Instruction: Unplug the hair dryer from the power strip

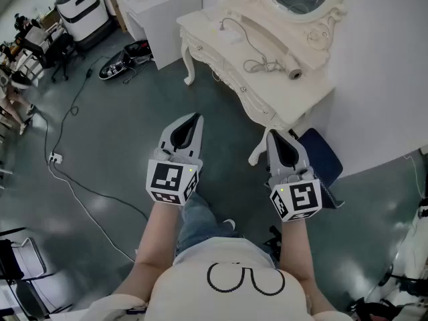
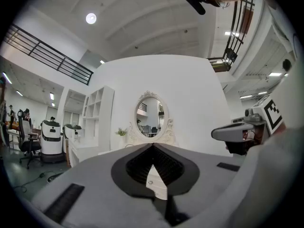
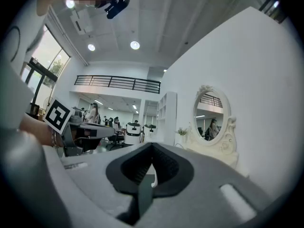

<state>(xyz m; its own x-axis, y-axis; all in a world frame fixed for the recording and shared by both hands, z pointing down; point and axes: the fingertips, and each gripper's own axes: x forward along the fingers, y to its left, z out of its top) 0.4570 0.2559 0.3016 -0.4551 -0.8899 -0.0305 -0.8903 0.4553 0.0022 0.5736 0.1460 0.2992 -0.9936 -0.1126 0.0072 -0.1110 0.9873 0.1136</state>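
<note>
l gripper, r gripper: grey tapered fingers clenched empty, nr ornate vanity.

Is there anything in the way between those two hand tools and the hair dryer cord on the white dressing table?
Nothing visible. The left hand-held gripper and right hand-held gripper hang in the air, shut and empty, short of the dressing table. The hair dryer and its cord lie uncovered on the tabletop.
</note>
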